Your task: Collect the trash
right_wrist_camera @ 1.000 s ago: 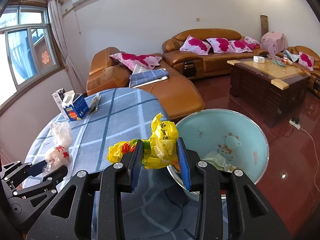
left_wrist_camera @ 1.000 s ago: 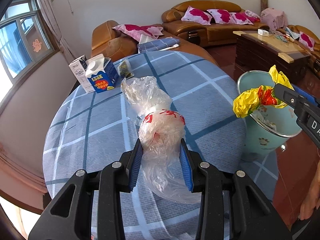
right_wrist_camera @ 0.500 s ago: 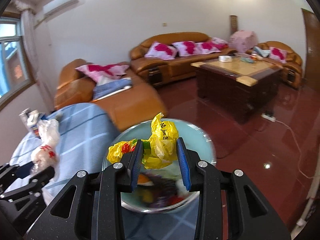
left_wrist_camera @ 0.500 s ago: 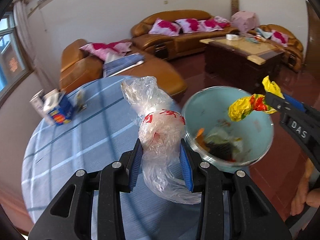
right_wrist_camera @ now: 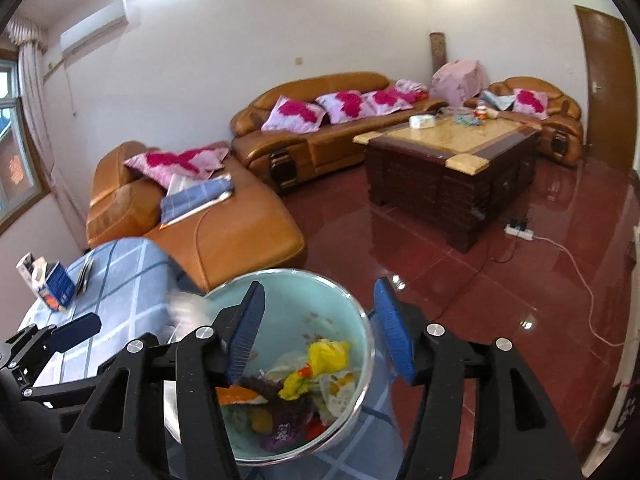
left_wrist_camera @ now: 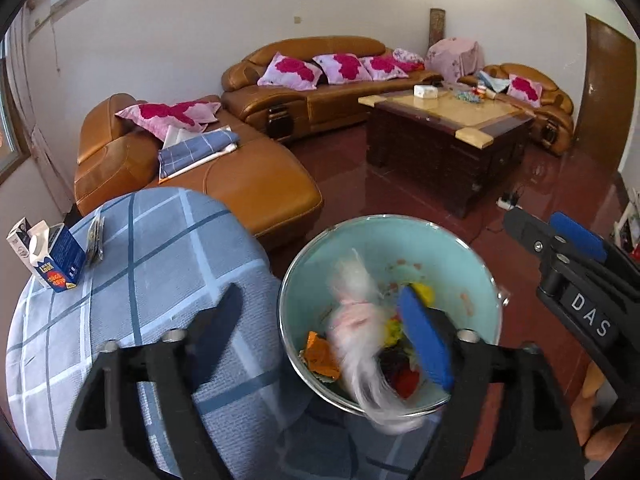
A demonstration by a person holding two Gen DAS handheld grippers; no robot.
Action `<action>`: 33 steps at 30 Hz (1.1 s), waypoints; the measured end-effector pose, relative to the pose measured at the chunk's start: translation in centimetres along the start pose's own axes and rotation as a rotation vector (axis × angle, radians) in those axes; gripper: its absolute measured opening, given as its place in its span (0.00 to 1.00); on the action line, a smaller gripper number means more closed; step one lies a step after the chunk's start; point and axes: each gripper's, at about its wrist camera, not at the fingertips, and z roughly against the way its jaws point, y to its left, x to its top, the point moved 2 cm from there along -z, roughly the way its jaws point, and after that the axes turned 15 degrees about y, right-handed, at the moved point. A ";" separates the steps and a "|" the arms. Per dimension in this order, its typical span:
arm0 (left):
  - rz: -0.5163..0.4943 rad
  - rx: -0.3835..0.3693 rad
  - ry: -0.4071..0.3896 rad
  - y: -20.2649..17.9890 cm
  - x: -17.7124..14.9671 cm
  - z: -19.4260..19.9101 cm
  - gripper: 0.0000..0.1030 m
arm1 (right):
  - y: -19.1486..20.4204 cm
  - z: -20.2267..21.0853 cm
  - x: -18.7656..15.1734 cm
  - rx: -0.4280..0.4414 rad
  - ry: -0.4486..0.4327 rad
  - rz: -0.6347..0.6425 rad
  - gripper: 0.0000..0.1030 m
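Note:
A light blue trash bin (left_wrist_camera: 436, 248) (right_wrist_camera: 320, 292) stands on the floor beside the round table. My left gripper (left_wrist_camera: 324, 332) is open above it, and a clear plastic bag (left_wrist_camera: 360, 332), blurred, falls free between its jaws into the bin. My right gripper (right_wrist_camera: 318, 332) is open over the bin and empty; it also shows in the left wrist view (left_wrist_camera: 556, 232). A yellow plastic bag (right_wrist_camera: 316, 364) lies in the bin on other trash.
A round table with a blue checked cloth (left_wrist_camera: 132, 264) holds a blue and white milk carton (left_wrist_camera: 56, 256) and a small packet (left_wrist_camera: 96, 236). Brown sofas (left_wrist_camera: 240, 176), a wooden coffee table (left_wrist_camera: 444, 128) and red tile floor (right_wrist_camera: 520, 280) lie beyond.
Both grippers opened over the bin. The yellow bag dropped from the right gripper into the bin. The clear bag left the left gripper and is falling.

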 end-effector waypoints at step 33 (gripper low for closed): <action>0.109 0.084 -0.132 2.9 -1.1 6.3 0.94 | 0.4 7.7 -0.8 -0.050 -0.179 -0.042 0.72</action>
